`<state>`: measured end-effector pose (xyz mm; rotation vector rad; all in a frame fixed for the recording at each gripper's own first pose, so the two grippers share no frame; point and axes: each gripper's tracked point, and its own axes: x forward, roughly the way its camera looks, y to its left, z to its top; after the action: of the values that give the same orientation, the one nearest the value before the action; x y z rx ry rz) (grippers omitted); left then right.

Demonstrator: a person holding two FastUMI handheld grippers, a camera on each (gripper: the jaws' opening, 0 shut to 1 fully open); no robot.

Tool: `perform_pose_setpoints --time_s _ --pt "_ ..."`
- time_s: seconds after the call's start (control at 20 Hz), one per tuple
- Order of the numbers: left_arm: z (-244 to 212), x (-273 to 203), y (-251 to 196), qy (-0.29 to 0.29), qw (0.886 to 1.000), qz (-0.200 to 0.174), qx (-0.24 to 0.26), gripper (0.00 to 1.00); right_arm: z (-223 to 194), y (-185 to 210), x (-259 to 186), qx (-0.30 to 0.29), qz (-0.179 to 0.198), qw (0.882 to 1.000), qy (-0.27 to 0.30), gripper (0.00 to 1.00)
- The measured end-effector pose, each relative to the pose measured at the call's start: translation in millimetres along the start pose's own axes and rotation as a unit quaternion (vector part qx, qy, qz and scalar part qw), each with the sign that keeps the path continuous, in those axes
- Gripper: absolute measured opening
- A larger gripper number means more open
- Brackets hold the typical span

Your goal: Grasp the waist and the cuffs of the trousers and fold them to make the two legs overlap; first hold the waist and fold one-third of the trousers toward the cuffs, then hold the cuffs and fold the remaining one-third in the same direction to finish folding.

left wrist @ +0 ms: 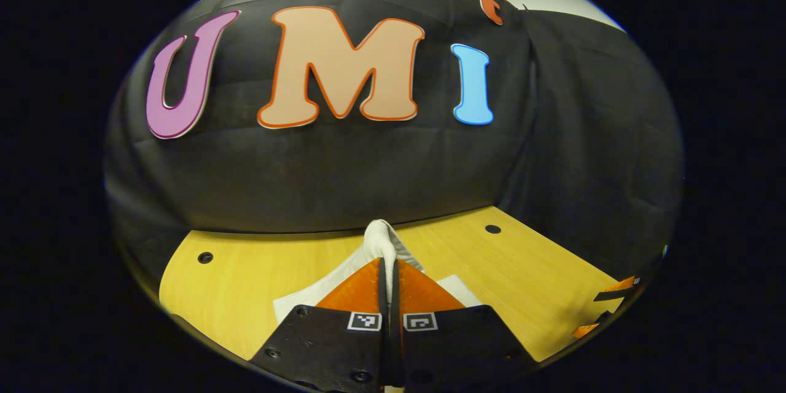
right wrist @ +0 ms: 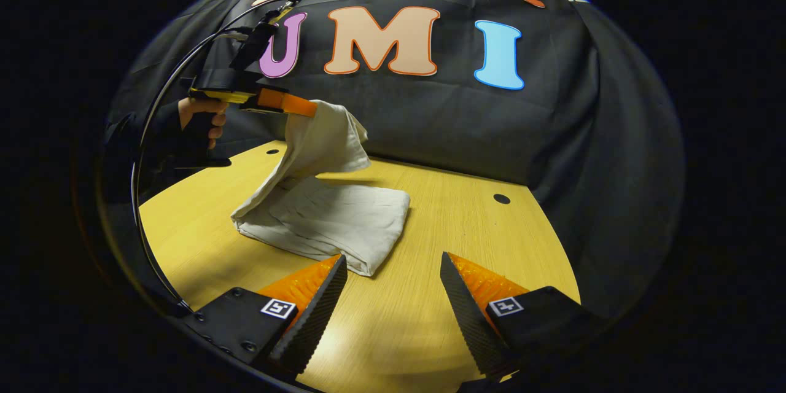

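Nearest in the right gripper view, the right gripper (right wrist: 393,264) hangs low over the wooden table (right wrist: 466,221) with its two ridged fingers spread wide apart and nothing between them, only bare pale wood grain. Just beyond its left finger lies the trousers (right wrist: 325,215), an off-white, soft, wrinkled cloth folded into a thick rectangular pad whose near corner reaches almost to that fingertip. From the pad's far left side one end of the cloth rises in a loose, draped sheet to the left gripper (right wrist: 307,109), held up in the air by a hand (right wrist: 199,116) in a dark sleeve (a thin black cable arcs from that gripper down past the table's left edge). In the left gripper view, the left gripper (left wrist: 388,258) has its fingers pressed together on a bunched lump of the same cloth, which bulges out rounded past the tips, with flat cloth spreading on either side below. Small dark round holes (right wrist: 501,199) dot the tabletop, and black cloth hangs in folds behind.
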<state>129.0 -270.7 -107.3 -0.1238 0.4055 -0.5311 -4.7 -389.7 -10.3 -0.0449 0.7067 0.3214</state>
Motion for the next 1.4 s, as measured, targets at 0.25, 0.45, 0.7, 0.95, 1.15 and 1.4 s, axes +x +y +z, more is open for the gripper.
perform_pose_setpoints --time_s 0.25,0.45,0.7,0.95,1.15,1.4 --pt "-60.7 17.6 -56.0 0.051 0.998 -0.039 0.001 0.00 -0.4 -3.5 -2.3 0.003 -0.002 1.000 -0.001 0.98" --pt "-119.8 17.0 -80.8 0.098 0.994 -0.049 0.019 0.00 2.9 -6.1 -3.1 0.006 0.005 1.000 -0.009 0.98" --pt "-149.5 12.8 -97.1 0.115 0.992 -0.053 0.020 0.25 17.5 -7.8 -7.1 0.000 0.016 0.999 -0.037 0.98" --pt "-109.3 -38.1 -69.6 0.050 0.998 0.003 0.037 0.95 66.7 1.7 -3.2 0.021 0.027 0.996 -0.082 0.98" --pt "-62.5 -85.5 -13.7 -0.007 0.997 0.069 0.047 0.97 116.5 20.3 -3.8 0.052 0.028 0.990 -0.128 0.98" --pt "-10.2 -155.7 61.1 -0.064 0.983 0.161 0.056 0.97 182.6 55.5 -17.6 0.048 0.022 0.979 -0.197 0.98"
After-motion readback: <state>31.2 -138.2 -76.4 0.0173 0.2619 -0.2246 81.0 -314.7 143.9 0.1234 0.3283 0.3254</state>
